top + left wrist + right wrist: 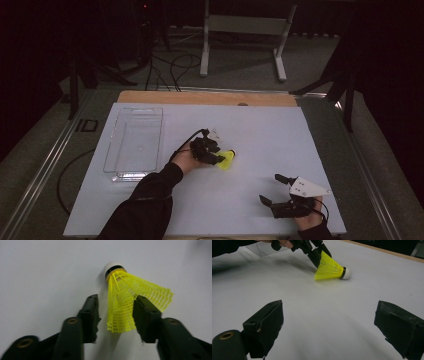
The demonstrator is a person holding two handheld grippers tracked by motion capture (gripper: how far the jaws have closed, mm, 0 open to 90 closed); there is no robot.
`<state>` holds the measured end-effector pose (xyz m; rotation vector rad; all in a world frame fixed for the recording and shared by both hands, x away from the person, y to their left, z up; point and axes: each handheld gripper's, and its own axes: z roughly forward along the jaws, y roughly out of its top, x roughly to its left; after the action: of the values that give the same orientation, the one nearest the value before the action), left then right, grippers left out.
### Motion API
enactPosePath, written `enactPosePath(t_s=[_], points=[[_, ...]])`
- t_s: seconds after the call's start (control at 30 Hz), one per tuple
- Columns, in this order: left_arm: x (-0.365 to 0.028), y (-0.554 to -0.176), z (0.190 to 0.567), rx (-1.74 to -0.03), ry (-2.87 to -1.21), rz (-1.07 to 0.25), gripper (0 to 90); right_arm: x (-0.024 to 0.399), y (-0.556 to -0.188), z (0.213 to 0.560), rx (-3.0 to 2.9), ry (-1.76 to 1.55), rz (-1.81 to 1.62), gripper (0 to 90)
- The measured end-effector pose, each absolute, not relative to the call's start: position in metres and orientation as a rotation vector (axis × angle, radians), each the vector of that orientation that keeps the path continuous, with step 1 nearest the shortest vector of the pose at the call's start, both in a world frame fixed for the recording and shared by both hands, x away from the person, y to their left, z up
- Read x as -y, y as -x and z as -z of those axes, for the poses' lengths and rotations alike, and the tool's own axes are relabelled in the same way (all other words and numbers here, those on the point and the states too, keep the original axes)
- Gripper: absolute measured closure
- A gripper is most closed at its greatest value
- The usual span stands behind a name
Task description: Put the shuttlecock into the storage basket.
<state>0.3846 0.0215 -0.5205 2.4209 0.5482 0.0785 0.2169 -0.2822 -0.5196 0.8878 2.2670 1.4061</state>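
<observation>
Your left tongs (115,312) straddle the yellow shuttlecock (130,300) near the centre of the white worktop (260,130). The jaws stand partly open around the mesh skirt; firm grip cannot be confirmed. The cork points to 12 o'clock in the left gripper view. Your right tongs (274,189) sit at 5 o'clock from the shuttlecock, wide open, holding nothing.

You've got a table with a white top (260,135) and a strip of bare wood (200,97) along the far edge. On it sits a clear plastic tray (134,142) over on the left, and a yellow shuttlecock (226,159) lying on its side near the middle
</observation>
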Motion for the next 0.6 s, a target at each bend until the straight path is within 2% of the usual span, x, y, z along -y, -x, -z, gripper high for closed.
enactPosePath(t_s=[0.13, 0.17, 0.23, 0.43, 0.6], points=[[-0.016, -0.385, 0.523, -0.562, -2.436, -0.07, 62.8, 0.282, -0.217, 0.52, -2.269, -0.892, -1.401, 8.8], [-0.016, -0.386, 0.523, -0.565, -2.446, -0.068, 66.5, 0.282, -0.217, 0.52, -2.269, -0.893, -1.403, 8.8], [-0.013, -0.386, 0.524, -0.587, -2.45, -0.077, 66.7, 0.282, -0.217, 0.52, -2.269, -0.892, -1.401, 8.8], [-0.007, -0.388, 0.525, -0.626, -2.487, -0.081, 81.0, 0.283, -0.217, 0.52, -2.264, -0.894, -1.4, 8.8], [-0.003, -0.387, 0.524, -0.637, -2.484, -0.085, 88.2, 0.283, -0.217, 0.52, -2.266, -0.893, -1.399, 8.8]])
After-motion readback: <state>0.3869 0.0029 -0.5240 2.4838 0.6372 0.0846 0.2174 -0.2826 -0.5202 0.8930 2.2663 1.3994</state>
